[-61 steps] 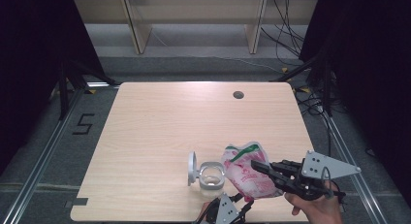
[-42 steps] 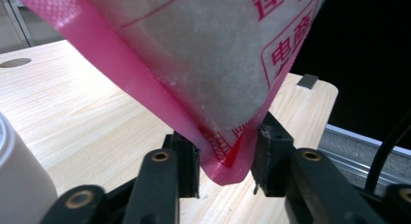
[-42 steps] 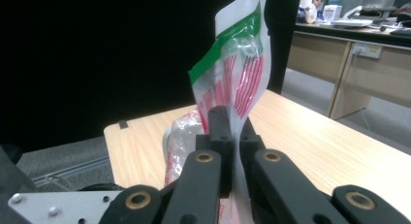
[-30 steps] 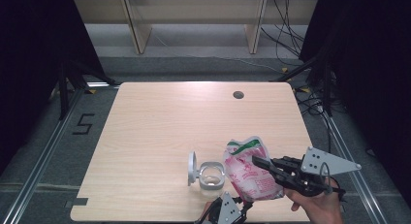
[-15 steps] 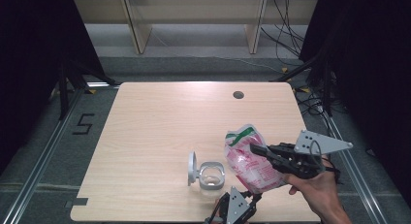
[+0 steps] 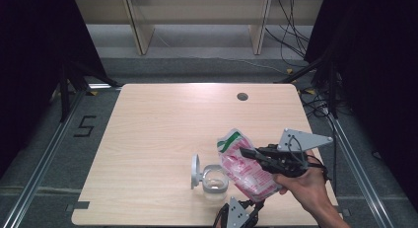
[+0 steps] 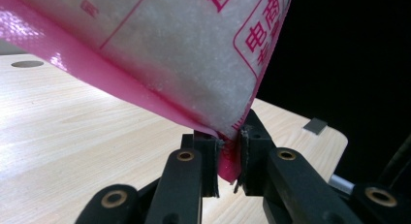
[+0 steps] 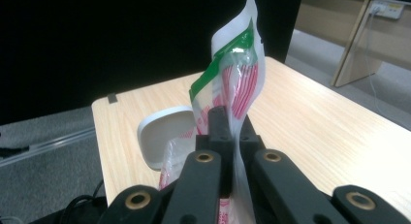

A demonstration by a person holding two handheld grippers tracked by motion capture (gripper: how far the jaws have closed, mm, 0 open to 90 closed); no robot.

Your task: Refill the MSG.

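Left gripper (image 6: 240, 214) — cut by edge

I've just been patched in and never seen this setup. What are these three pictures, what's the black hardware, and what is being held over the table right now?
There is no robot: a person holds a hand-held gripper in each hand, each with two black jaws.

The wide picture comes from a fixed camera above the person's side of the wooden table. In it the right hand-held gripper, with a grey three-cornered plate on top, is at the right; the left hand-held gripper is at the bottom edge.

The other two pictures come from cameras riding on the hand-held grippers, looking along their jaws.

Both are shut on a pink and white plastic bag of white grains. The left one pinches its bottom corner, the right one clamps the film near its green-striped top.

On the table stands a small clear jar with its white lid flipped open, beside the bag.
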